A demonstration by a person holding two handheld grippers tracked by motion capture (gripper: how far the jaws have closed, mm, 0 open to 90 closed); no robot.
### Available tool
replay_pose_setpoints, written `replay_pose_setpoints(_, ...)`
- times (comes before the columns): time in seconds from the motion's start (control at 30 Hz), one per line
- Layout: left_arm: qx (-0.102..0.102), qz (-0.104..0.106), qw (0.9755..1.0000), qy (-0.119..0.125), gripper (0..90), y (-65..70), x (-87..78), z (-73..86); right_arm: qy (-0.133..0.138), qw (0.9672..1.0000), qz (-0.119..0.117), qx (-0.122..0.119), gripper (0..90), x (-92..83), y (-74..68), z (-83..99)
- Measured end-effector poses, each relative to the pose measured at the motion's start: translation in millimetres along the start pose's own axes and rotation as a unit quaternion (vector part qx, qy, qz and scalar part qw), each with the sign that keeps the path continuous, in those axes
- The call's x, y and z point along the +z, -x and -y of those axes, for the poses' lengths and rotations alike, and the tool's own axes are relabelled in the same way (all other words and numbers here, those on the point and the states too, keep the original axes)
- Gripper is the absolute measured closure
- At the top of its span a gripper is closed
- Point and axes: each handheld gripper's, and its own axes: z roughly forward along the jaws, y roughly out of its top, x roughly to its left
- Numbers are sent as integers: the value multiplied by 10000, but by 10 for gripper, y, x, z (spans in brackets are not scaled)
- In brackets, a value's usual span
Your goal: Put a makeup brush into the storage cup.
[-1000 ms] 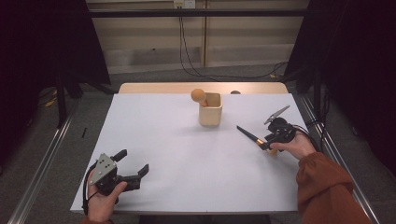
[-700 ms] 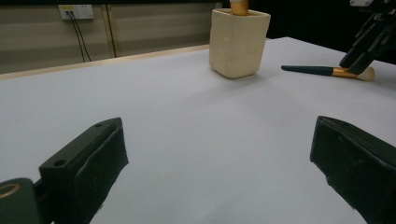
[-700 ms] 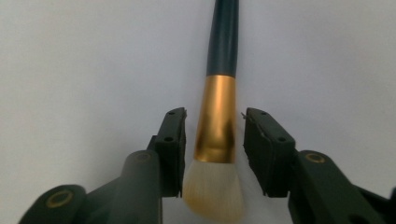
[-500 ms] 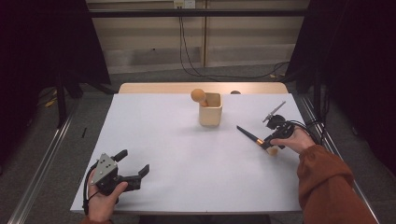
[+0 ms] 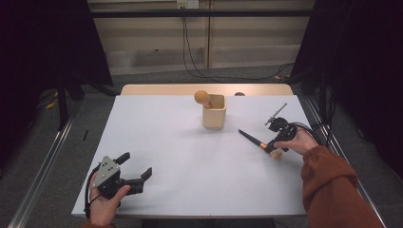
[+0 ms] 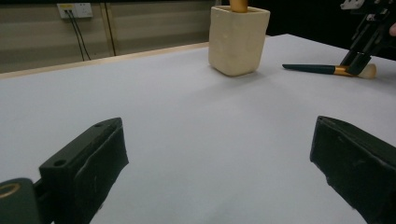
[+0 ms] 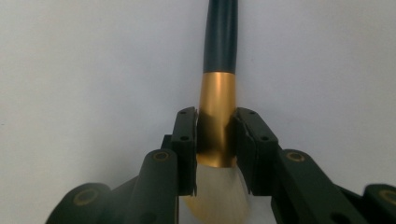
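A makeup brush [image 5: 248, 137] with a dark handle, gold ferrule and pale bristles lies on the white table [image 5: 190, 161] at the right. My right gripper [image 5: 268, 147] has just been closing on it. In the right gripper view its pads [image 7: 187, 140] press both sides of the brush's [image 7: 220, 37] gold ferrule, so my right gripper [image 7: 215, 135] is shut on it. A cream cup [image 5: 214, 114] stands at the back centre with a round-headed brush [image 5: 202, 97] in it. My left gripper [image 5: 135, 165] rests open at the front left, with nothing between its fingers [image 6: 88, 158].
The left gripper view looks across bare table towards the cup [image 6: 238, 39], with the brush [image 6: 310, 68] and right gripper [image 6: 359, 60] to its right. A wooden strip [image 5: 161, 89] borders the table's far edge. Cables hang from the back wall.
The right gripper's jaws have closed onto the brush's gold ferrule, and the hand shifted slightly. The left gripper has stayed where it was.
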Motion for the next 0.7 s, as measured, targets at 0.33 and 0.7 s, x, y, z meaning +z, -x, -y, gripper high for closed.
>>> replay_pose_setpoints(0.33, 9, 16, 10000, -22, 39, 2, 4, 1, -356, 9988, 189, -269, 714, 13, -64, -88)
replay_pose_setpoints(0.7, 30, 61, 10000, -17, 39, 2, 9, -1, -623, 9960, 463, -439, 716, 73, -149, -143)
